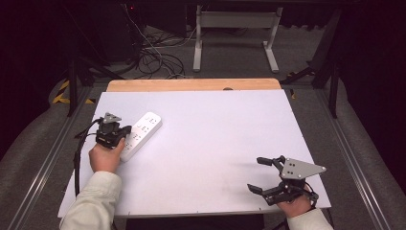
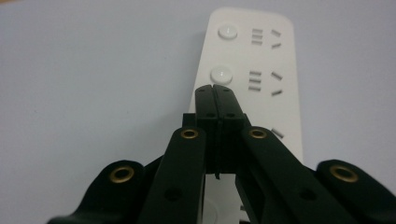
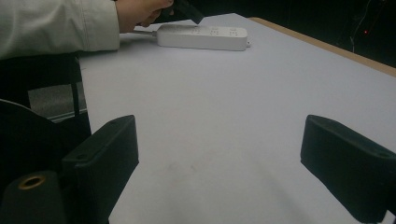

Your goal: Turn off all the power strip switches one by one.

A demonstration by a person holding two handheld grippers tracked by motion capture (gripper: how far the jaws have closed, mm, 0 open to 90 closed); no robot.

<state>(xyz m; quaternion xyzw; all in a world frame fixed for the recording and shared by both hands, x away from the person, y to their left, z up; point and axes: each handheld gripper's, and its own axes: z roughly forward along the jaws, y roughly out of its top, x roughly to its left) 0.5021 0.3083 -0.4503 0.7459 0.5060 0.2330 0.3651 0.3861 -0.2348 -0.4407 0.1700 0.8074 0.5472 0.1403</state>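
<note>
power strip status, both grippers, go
Left gripper shut, tips over the white power strip, by its second round button. Right gripper open, empty, low at the table's near right corner. Nothing in the way.

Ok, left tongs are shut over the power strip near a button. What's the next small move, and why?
Probably ease the left tongs a touch forward and down onto the round button just ahead of their tips. They are shut and hover over the power strip, a pose suited to pressing rather than gripping. The right tongs sit open and far off, so they can wait.
</note>
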